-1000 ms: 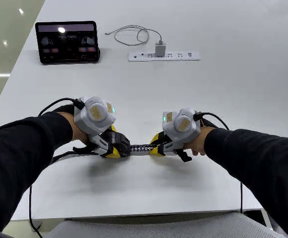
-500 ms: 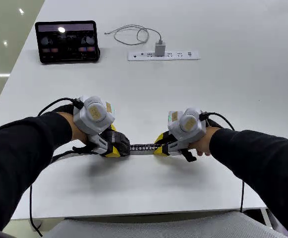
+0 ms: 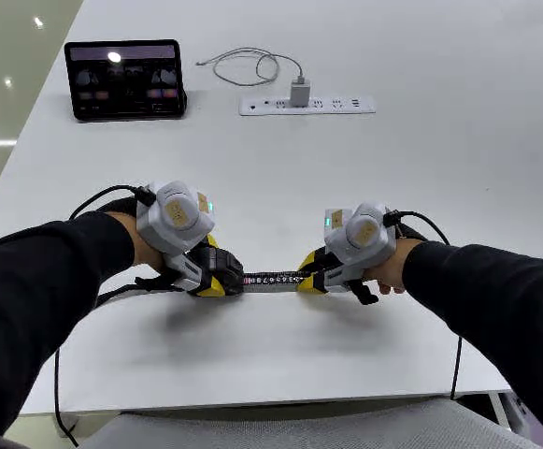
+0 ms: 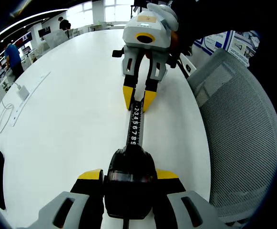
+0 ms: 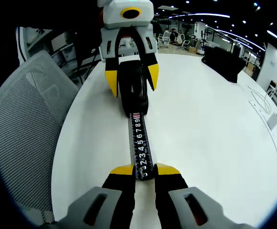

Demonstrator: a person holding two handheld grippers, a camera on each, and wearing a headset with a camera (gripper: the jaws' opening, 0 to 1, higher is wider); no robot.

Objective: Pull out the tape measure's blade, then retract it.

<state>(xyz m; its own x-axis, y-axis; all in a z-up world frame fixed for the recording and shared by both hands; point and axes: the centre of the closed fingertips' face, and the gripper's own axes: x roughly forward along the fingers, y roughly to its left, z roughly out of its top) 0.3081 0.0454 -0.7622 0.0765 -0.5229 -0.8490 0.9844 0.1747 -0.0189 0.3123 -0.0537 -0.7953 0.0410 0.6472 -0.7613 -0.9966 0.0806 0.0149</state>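
A black tape measure (image 3: 222,271) lies on the white table (image 3: 280,178), its case (image 4: 129,179) clamped between the yellow-tipped jaws of my left gripper (image 3: 213,277). A short stretch of numbered blade (image 3: 270,278) runs out to the right. My right gripper (image 3: 310,281) is shut on the blade's end (image 5: 143,171). In the right gripper view the blade (image 5: 139,143) leads straight to the case (image 5: 132,90), held by the left gripper (image 5: 131,81). In the left gripper view the blade (image 4: 135,125) reaches the right gripper (image 4: 138,98).
A tablet (image 3: 125,79) stands at the back left of the table. A white power strip (image 3: 307,105) with a plugged charger and coiled cable (image 3: 252,64) lies at the back centre. A grey mesh chair (image 4: 236,129) sits at the table's near edge.
My right gripper has moved to the right, drawing more blade out of the case. The left gripper and case have stayed where they were.
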